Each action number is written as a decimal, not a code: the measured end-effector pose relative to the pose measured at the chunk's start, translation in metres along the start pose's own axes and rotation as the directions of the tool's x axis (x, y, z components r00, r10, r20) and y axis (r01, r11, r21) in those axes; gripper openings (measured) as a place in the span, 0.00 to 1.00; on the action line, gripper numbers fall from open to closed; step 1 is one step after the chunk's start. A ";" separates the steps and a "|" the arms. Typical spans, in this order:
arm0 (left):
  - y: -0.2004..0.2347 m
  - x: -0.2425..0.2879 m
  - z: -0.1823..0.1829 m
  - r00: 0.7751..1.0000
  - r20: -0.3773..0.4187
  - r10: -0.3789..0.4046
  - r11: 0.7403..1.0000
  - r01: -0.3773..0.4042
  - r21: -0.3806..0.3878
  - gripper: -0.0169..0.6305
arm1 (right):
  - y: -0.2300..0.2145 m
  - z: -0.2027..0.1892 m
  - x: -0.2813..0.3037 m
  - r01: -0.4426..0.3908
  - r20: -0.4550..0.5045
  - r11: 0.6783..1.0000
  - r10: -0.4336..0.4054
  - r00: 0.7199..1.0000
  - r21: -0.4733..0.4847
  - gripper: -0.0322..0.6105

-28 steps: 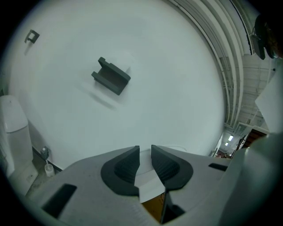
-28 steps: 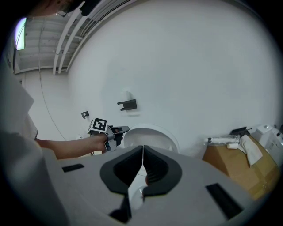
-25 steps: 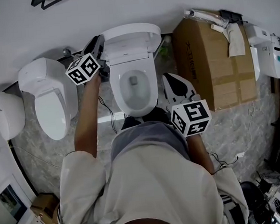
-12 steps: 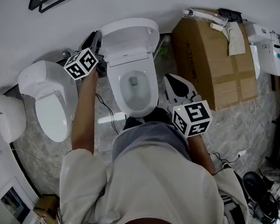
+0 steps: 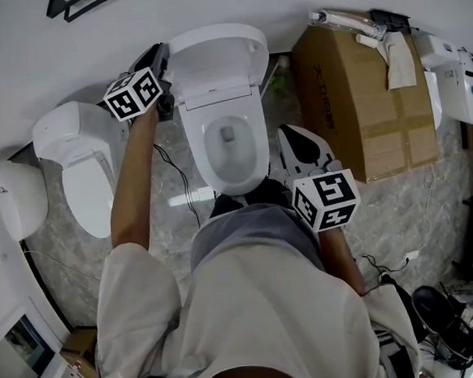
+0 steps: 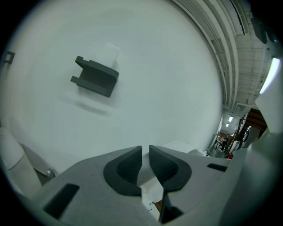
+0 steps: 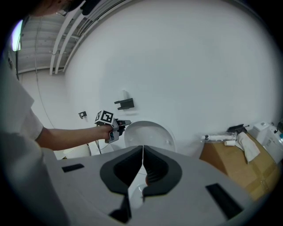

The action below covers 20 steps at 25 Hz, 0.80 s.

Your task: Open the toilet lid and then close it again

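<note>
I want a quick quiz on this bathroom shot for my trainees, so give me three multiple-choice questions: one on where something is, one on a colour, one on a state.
1. In the head view, where is the cardboard box relative to the toilet in front of the person?
A. To its left
B. To its right
C. On its seat

2. What colour is the wall bracket above that toilet?
A. Dark, near black
B. Red
C. Yellow

3. How does the toilet lid stand?
A. Down over the bowl
B. Taken off and lying on the floor
C. Raised, with the bowl uncovered

Answers:
1 B: the brown box stands against the wall on the right side of the picture.
2 A: it shows as a dark block on the white wall.
3 C: the lid is tipped back towards the wall and the open bowl shows below it.
</note>
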<state>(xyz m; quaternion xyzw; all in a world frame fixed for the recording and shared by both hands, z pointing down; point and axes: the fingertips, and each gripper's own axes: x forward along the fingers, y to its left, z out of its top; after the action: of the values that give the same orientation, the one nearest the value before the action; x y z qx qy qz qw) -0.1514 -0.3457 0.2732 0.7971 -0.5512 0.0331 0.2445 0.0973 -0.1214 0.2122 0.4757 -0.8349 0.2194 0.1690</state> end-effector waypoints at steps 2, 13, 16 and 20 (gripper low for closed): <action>0.000 -0.002 -0.001 1.000 -0.013 -0.011 1.000 0.011 0.016 0.10 | -0.003 -0.001 -0.004 0.005 0.003 1.000 -0.006 1.000 0.004 0.07; -0.021 -0.017 0.009 0.982 -0.102 -0.158 0.960 0.177 0.219 0.22 | -0.016 -0.006 -0.019 0.017 0.016 1.000 -0.018 1.000 0.025 0.07; -0.037 -0.017 0.002 0.956 -0.198 -0.216 0.901 0.273 0.337 0.28 | -0.020 -0.008 -0.024 0.031 0.016 0.999 -0.032 0.999 0.030 0.07; -0.043 -0.013 -0.008 0.921 -0.342 -0.189 0.780 0.352 0.517 0.31 | -0.026 -0.010 -0.027 0.043 0.012 0.998 -0.043 0.999 0.038 0.07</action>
<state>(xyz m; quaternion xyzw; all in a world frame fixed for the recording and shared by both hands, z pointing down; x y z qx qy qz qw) -0.1161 -0.3191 0.2611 0.8922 -0.3557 0.2692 0.0708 0.1337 -0.1077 0.2129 0.4980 -0.8212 0.2286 0.1592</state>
